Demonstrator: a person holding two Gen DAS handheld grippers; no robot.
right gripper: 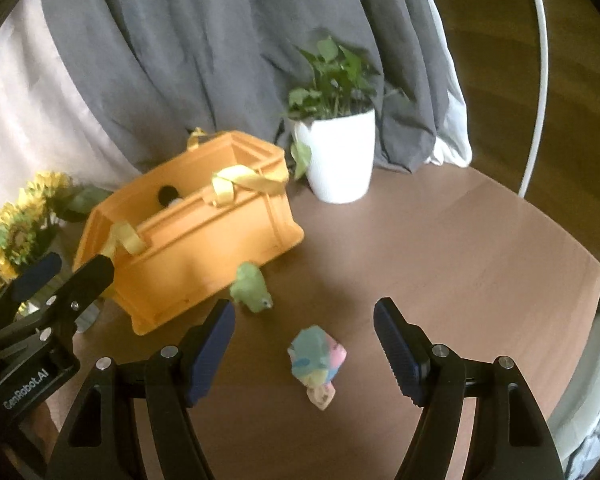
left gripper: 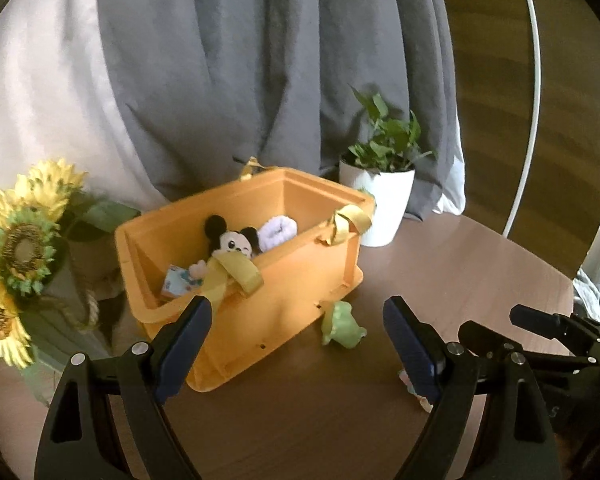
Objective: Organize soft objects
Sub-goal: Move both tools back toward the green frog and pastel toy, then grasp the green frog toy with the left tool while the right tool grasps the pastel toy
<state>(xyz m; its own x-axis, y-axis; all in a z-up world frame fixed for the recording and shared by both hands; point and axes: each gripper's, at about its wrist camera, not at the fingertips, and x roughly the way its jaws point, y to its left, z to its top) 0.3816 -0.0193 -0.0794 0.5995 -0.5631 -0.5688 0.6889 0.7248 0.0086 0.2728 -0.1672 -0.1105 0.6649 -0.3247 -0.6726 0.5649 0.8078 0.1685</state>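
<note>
The pastel plush cube (right gripper: 318, 356) lies on the counter (right gripper: 440, 264) between the right gripper (right gripper: 304, 344) jaws, which are spread empty; the left gripper (left gripper: 296, 344) likewise. Light, compressible (judged); it should be pinched across its midsection

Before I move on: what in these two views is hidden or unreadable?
- Orange bin, right wrist view: near wall hides the contents; only a black ear shows.
- Pastel toy, left wrist view: mostly behind the left tongs' finger.
- Small printed box in the bin, left wrist view: print too small.
- Green toy: blurred, shape unclear.
</note>
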